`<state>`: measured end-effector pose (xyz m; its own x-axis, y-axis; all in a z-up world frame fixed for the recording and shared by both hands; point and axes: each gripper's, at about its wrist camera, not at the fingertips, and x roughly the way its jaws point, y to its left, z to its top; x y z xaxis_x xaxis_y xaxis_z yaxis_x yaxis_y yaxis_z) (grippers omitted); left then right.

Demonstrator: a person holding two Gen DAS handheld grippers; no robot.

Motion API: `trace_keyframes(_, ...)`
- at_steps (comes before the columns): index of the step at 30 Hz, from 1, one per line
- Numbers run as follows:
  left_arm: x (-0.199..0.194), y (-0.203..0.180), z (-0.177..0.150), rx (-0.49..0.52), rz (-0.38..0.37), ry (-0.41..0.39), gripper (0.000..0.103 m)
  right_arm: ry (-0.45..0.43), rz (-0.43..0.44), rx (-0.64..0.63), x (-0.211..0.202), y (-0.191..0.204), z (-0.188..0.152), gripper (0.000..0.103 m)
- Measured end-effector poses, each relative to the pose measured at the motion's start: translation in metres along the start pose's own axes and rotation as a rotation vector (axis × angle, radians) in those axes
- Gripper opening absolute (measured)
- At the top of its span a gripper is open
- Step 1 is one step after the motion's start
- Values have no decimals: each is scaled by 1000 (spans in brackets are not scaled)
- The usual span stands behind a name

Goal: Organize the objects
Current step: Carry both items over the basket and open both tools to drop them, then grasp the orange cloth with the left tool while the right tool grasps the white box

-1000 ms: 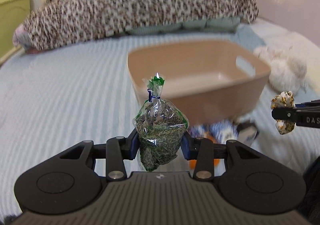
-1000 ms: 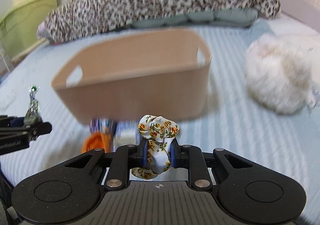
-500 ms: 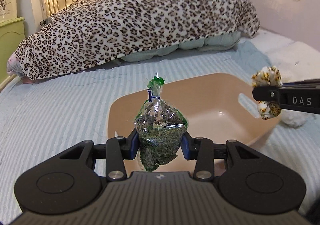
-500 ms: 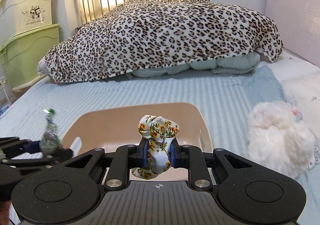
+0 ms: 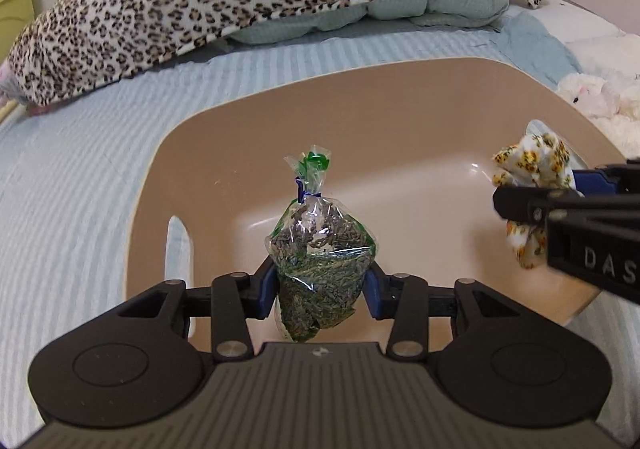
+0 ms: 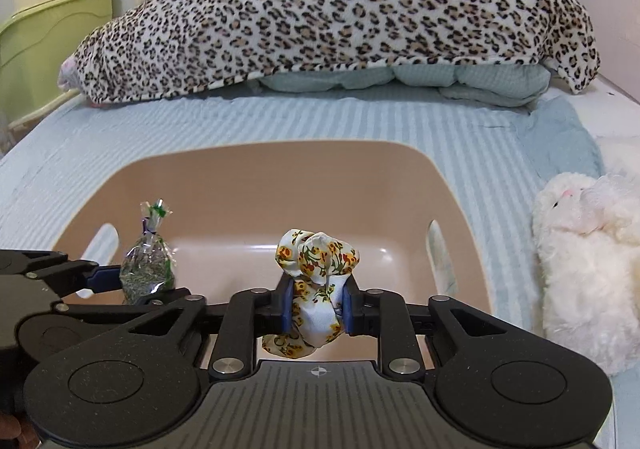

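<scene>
A clear bag of dried green herbs, tied with a blue twist, stands upright between the blue pads of my left gripper. Its jaws are opening, and the pads still touch the bag. My right gripper holds a white floral scrunchie; its jaws are opening too, with the fabric still filling the gap. Both grippers hover over a beige plastic basket with handle slots, whose inside is bare. From the right wrist, the herb bag shows at the left over the basket. From the left wrist, the scrunchie shows at the right.
The basket sits on a bed with a pale blue striped sheet. A leopard-print blanket over pillows fills the back. A white plush toy lies right of the basket. A green storage unit stands at the far left.
Both grippers have moved forward from in front of the basket to above its inside. The right jaws have spread a little around the scrunchie. The herb bag stays in the left pads.
</scene>
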<state>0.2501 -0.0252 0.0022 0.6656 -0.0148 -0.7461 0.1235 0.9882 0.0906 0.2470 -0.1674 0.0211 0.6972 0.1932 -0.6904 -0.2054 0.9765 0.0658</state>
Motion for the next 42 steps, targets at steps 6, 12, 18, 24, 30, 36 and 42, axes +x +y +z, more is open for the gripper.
trace_keyframes(6,-30,7,5,-23,33,-60,75,-42,-7,5,-23,-2,-5,69)
trace_keyframes(12,-72,13,1,-45,30,-111,85,-77,2,-1,-62,-6,-5,94)
trace_keyframes(18,-105,17,-20,-51,18,-119,89,-93,0,-6,-98,-11,-18,101)
trace_keyframes(24,-117,20,-51,-39,25,-84,90,-68,-11,-7,-120,-17,-48,102)
trace_keyframes(30,-113,20,-84,-12,24,-29,90,4,-13,-15,-119,-18,-81,102)
trace_keyframes(36,-98,22,-112,-19,-17,30,90,68,-3,-3,-106,-15,-110,102)
trace_keyframes(42,-78,14,-128,-11,-47,81,90,114,11,-2,-89,-7,-134,102)
